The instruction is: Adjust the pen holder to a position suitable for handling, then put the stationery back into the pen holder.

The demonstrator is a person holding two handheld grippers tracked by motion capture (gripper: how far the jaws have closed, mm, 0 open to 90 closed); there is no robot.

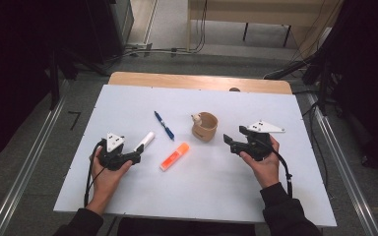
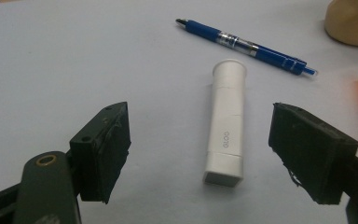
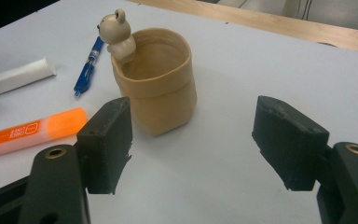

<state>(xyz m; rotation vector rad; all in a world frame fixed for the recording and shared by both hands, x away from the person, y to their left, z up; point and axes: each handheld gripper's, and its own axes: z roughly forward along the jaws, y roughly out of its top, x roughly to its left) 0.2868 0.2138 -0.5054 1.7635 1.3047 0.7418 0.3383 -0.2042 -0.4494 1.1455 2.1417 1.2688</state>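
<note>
1. We see a blue pen (image 1: 164,125) and an orange highlighter (image 1: 174,156) lying on the white surface (image 1: 142,191) between our two hands; neither blocks a hand-held gripper.
2. Our left hand-held gripper (image 2: 200,156) has its jaws apart, with the white tube (image 2: 226,123) lying on the surface just ahead, its square end nearest and not touched.
3. Our right hand-held gripper (image 3: 193,144) also has its jaws apart and empty, pointing at the tan cup (image 3: 156,81) standing upright near it.
4. The tube is smooth white plastic with a flared far end; the cup looks soft, with a small bear figure (image 3: 116,32) on its rim.
</note>
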